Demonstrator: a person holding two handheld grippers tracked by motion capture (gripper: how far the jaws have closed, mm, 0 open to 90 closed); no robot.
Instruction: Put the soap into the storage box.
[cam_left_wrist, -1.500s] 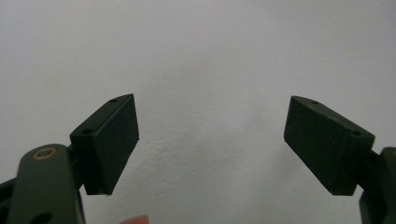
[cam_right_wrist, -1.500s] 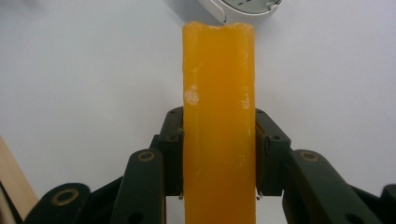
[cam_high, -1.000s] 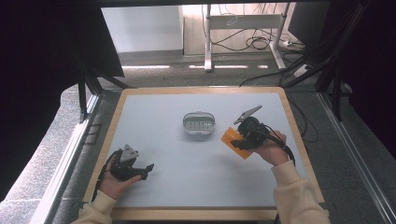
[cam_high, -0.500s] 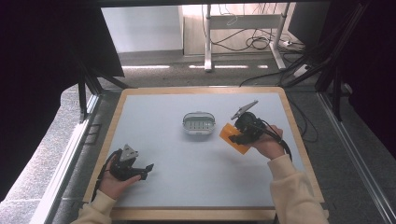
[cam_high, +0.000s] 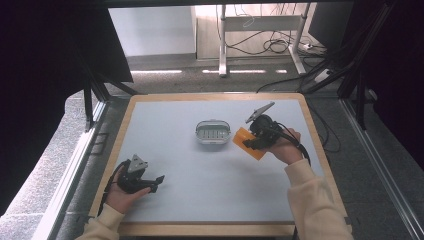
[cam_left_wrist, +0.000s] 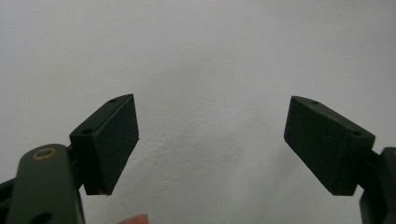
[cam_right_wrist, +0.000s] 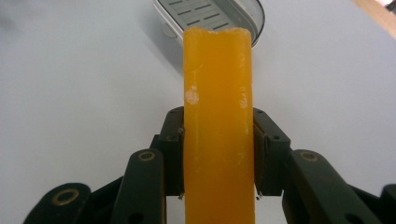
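While it sits clamped between the jaws of the right gripper (cam_right_wrist: 218, 154), the orange soap bar (cam_right_wrist: 218, 116) stands on edge in the right gripper view, its narrow face toward the camera and its far end pointing at the soap dish (cam_right_wrist: 212, 16). From the high view the orange soap bar (cam_high: 247, 142) hangs just to the right of the soap dish (cam_high: 213, 132), close beside it and not yet over its slotted tray.

My guess is that the bar is stiff and fairly light, with a waxy surface that could slide if the squeeze eases; white scuffs show on the edge. Taking it across the two broad faces near the middle, as here, looks like the safest hold, since the narrow edges give the pads little to bear on.

Well away from the dish, toward the near left corner of the table (cam_high: 165, 115), the left gripper (cam_high: 150, 180) rests in the person's hand. Its jaws stand wide apart in the left gripper view, with nothing between them but bare table.
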